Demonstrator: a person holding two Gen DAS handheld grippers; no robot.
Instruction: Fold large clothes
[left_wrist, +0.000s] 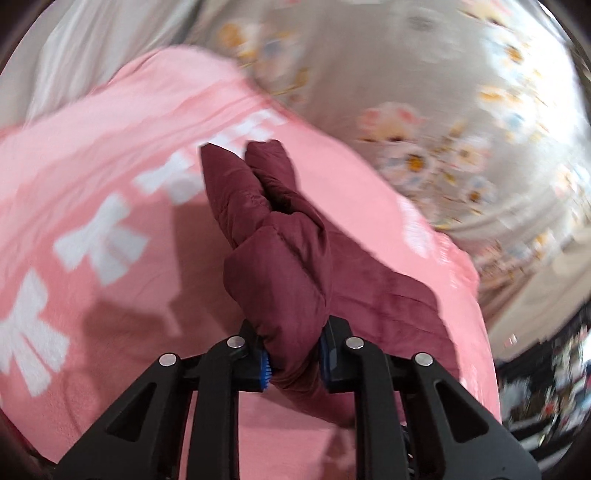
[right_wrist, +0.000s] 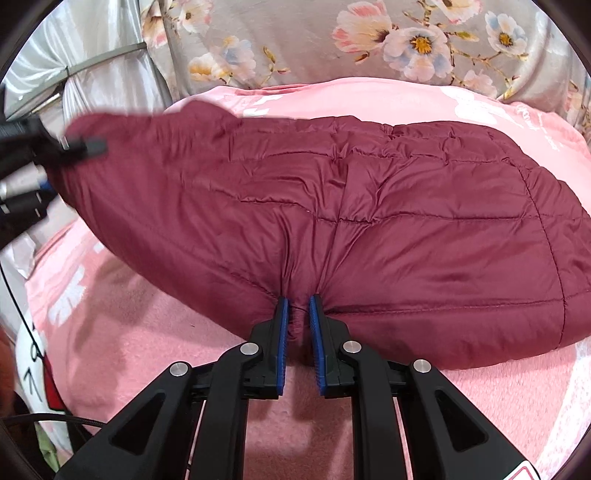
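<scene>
I have both claws pinching the maroon quilted jacket (right_wrist: 369, 221): my left gripper (left_wrist: 293, 354) clamps a bunched fold, my right gripper (right_wrist: 297, 317) its near hem, over the pink blanket (right_wrist: 147, 332).

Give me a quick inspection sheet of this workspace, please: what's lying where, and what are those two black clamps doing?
Surface: pink blanket with white bow prints, over a floral sheet.
Job's things: maroon quilted jacket, lying on the blanket, one end raised.
Clutter: nothing seen on the blanket.
Grippers: left gripper clamps a bunched fold of the jacket; right gripper pinches its near edge.
Cables: dark cable at the lower left.
Surroundings: silvery curtain behind; left view blurred.
</scene>
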